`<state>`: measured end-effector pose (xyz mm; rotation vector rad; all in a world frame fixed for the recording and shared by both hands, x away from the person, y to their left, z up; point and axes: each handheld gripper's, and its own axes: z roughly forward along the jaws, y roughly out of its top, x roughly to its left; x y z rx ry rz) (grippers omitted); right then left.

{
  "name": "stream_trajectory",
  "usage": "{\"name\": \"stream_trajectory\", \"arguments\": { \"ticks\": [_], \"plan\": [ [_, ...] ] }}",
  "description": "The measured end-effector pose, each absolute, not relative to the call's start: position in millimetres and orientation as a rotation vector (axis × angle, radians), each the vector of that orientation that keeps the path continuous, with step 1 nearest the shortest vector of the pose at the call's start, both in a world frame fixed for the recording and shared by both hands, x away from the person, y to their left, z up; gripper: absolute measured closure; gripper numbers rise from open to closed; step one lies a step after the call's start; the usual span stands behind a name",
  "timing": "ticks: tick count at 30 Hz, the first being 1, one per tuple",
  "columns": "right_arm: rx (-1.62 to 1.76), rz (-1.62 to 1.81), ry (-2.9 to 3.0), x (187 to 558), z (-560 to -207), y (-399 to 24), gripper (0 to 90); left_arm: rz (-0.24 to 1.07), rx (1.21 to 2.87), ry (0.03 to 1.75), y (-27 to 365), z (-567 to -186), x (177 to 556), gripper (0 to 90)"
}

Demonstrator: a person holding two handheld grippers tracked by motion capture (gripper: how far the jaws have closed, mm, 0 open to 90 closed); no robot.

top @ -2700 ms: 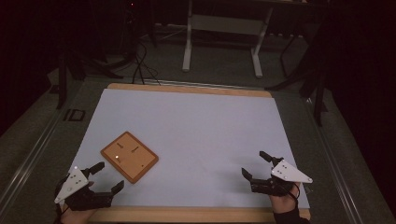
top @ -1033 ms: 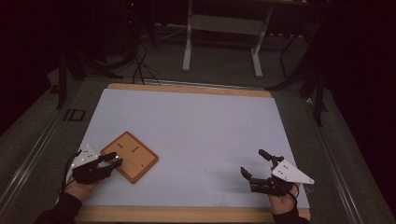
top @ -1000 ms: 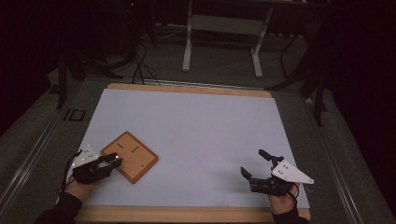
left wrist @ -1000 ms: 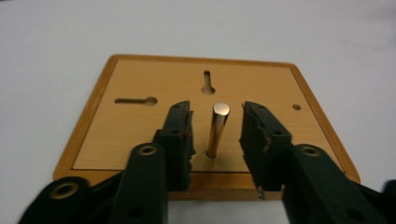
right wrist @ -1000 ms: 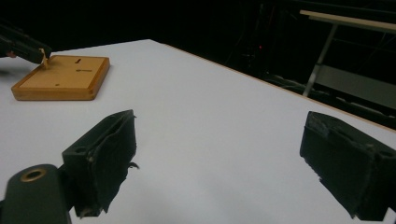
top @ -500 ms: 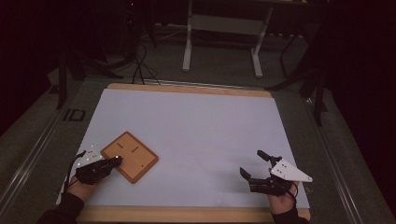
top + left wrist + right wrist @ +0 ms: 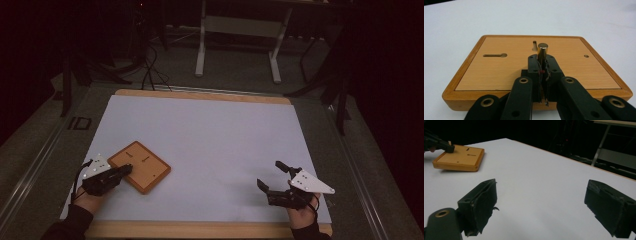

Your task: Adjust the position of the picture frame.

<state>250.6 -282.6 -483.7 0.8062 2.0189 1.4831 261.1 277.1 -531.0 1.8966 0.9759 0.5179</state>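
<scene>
Left gripper clamped shut at the near left, right gripper spread open at the near right.

In the high view the left gripper lies low and nearly level, pointing up and to the right from the left hand, whose dark sleeve enters at the bottom edge. Its jaws have just been closing; in the left gripper view they meet around a small brass peg, pads pressed on its sides, peg upright. The right gripper sits well apart from the left, held by the right hand, grey three-cornered plate on top. In the right gripper view its jaws stand wide, with nothing between them.
</scene>
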Motion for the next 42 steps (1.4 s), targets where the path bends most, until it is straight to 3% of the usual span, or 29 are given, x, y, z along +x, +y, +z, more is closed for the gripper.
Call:
{"name": "stream_trajectory", "arguments": {
  "ticks": [29,42],
  "plan": [
    [0.817,1.498,2.018,251.6,-483.9,-284.4,10.6,0.531,1.828,0.88,257.6,-479.9,277.4,86.0],
    [0.814,1.505,2.018,251.2,-482.8,-285.0,10.7,0.492,1.852,0.762,214.1,-458.3,297.1,86.1]
  ]
}}
